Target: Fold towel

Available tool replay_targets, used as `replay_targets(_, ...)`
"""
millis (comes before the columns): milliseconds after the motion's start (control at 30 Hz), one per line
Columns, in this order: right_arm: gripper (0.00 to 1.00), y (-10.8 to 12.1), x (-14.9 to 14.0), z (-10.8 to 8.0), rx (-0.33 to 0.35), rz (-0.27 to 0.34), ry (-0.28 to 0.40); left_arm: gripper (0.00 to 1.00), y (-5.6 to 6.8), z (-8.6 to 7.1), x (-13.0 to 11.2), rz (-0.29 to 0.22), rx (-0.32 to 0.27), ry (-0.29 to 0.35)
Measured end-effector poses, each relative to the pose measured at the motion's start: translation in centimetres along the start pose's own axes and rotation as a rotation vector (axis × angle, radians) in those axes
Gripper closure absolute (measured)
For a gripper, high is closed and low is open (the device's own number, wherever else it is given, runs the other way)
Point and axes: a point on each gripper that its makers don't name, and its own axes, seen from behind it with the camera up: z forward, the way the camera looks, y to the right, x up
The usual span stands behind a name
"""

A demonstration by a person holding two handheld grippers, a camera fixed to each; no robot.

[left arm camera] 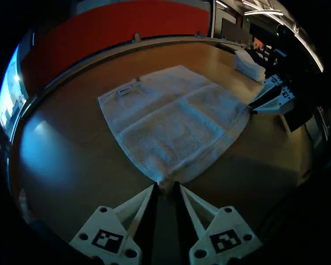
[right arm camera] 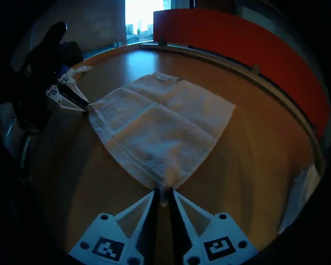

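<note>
- Towel [left arm camera: 174, 119]: white, spread flat on the bench [left arm camera: 68, 176], roughly mid-surface, with crease lines crossing it into quarters.
- A small label [left arm camera: 124, 91] sits on the towel's far-left part in the left gripper view, near the far edge.
- Left tool [left arm camera: 166, 185]: fingers drawn in to a narrow gap, clenched on the towel's nearest corner. The cloth bunches up slightly between the tips.
- Right tool [right arm camera: 164, 191]: same posture, fingers nearly together, clenched on the corner nearest to it. The corner is tucked between the tips.
- The two gripped corners are neighbours, at either end of one hemmed edge.
- In the left gripper view the right tool [left arm camera: 250, 107] shows at the right, tips at the towel's right-hand corner and low to the bench.
- In the right gripper view the left tool [right arm camera: 87, 107] shows at the left, tips at the towel's left-hand corner. The hand [right arm camera: 46, 62] behind it is only a dark shape.
- The rest of the towel lies on the wood. Cannot tell if the pinched corners are lifted off it.
- A stack [left arm camera: 249, 65] of folded white cloth sits at the far right of the bench, well apart from the towel.
- A red panel [left arm camera: 134, 26] runs along the bench's far edge.
- A bright window [right arm camera: 141, 17] is beyond the bench's end.
- Lighting is dim, so fine detail on the fingers is hard to read.
</note>
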Motion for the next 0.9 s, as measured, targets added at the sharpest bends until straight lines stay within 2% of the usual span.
replay_targets(133,0.88,-0.1,0.4,-0.2,-0.002,-0.011,0.015,0.92,0.1,0.0,0.4,-0.028,-0.008,0.005)
replay_targets(200,0.88,-0.2,0.7,-0.3,-0.004,-0.014,0.024,0.92,0.1,-0.1,0.6,-0.047,-0.003,0.006)
replay_targets(367,0.88,-0.3,1.4,-0.9,-0.001,0.002,0.043,0.92,-0.1,-0.7,1.2,-0.057,0.003,0.026)
replay_targets(600,0.88,-0.7,2.7,-2.3,0.005,0.014,0.073,0.92,-0.3,-2.0,1.9,-0.060,0.006,0.033)
replay_targets(900,0.88,-1.3,4.0,-4.3,0.002,0.010,0.098,0.92,-0.1,-4.1,2.9,-0.095,0.013,0.044)
